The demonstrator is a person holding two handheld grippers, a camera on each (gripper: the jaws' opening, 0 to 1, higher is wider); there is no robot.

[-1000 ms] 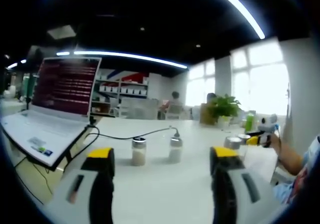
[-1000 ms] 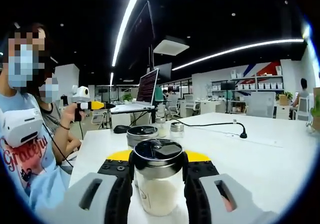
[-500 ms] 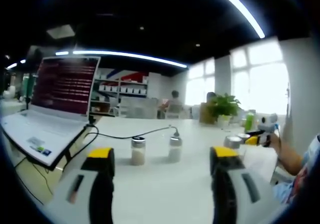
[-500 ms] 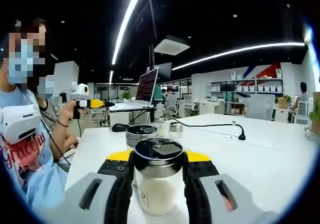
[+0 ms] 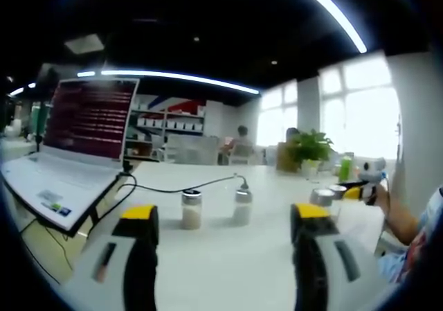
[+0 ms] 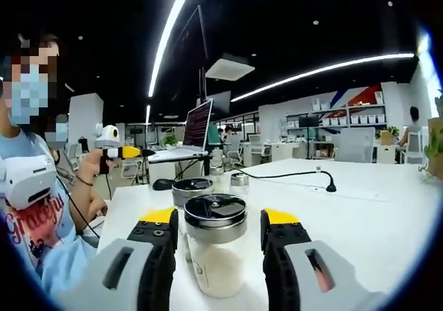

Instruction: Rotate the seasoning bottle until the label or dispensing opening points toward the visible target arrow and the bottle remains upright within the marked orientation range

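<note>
Right gripper [image 6: 216, 245] jaws standing parted, a thin gap showing on each side of the seasoning bottle [image 6: 215, 252], which is sitting upright on the white desk [image 6: 374, 221] between them. Left gripper [image 5: 225, 238] jaws spread wide over bare desk, two small shakers [image 5: 192, 210] standing beyond

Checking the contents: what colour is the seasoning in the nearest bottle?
White, under a silver lid; the bottle shows best in the right gripper view.
</note>
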